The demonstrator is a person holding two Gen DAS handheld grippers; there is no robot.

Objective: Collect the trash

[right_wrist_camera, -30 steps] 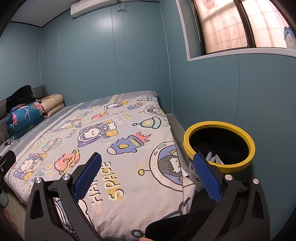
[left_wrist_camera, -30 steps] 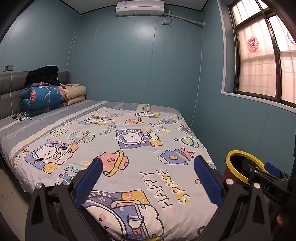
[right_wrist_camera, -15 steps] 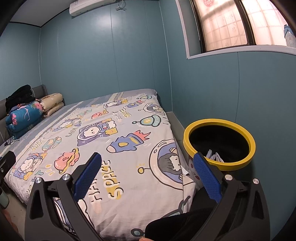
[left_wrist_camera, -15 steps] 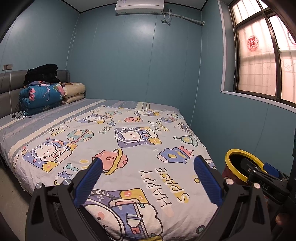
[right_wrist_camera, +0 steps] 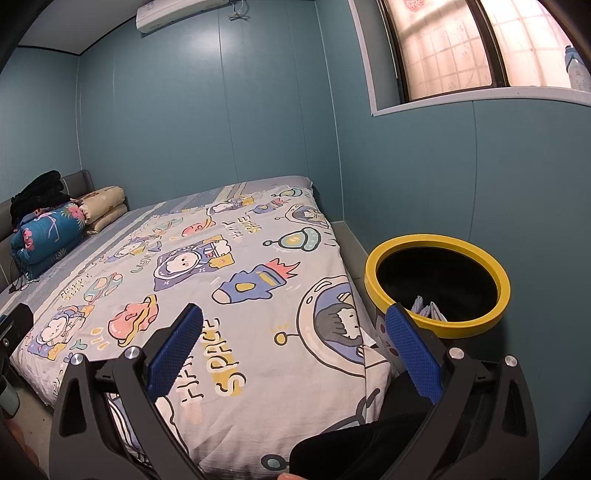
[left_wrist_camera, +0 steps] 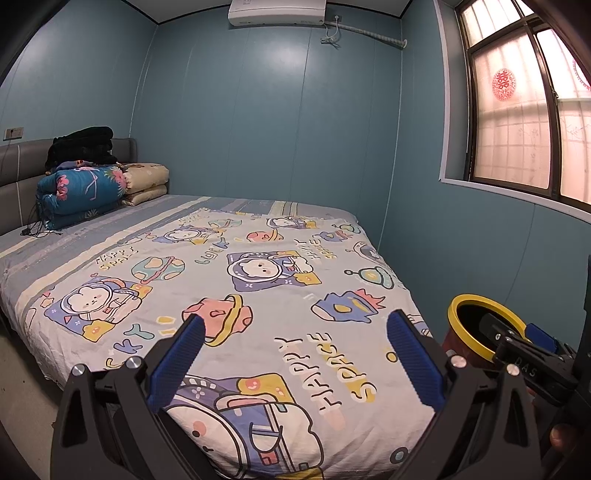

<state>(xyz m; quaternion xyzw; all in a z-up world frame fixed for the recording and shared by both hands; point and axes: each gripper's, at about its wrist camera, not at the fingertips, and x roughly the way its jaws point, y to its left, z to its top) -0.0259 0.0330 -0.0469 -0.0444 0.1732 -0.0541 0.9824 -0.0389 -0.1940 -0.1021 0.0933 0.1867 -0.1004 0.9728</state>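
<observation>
Blue-walled bedroom; bedsheet (left_wrist_camera: 258, 280) read "HAPPY SPACE". Bin (right_wrist_camera: 437, 280) stood beside the bed's edge near the wall, paper trash (right_wrist_camera: 428, 309) inside. Left gripper (left_wrist_camera: 295, 354) and right gripper (right_wrist_camera: 293, 347) both gaped wide, empty.

I count one bed (left_wrist_camera: 258, 280), one yellow-rimmed bin (right_wrist_camera: 437, 284) with a few folded paper scraps (right_wrist_camera: 428, 309) inside, two folded quilts (left_wrist_camera: 83, 192) stacked by the headboard, one air conditioner (left_wrist_camera: 277, 12), one window (left_wrist_camera: 524, 110), and two tools, left tool (left_wrist_camera: 293, 354) and right tool (right_wrist_camera: 295, 350).
</observation>
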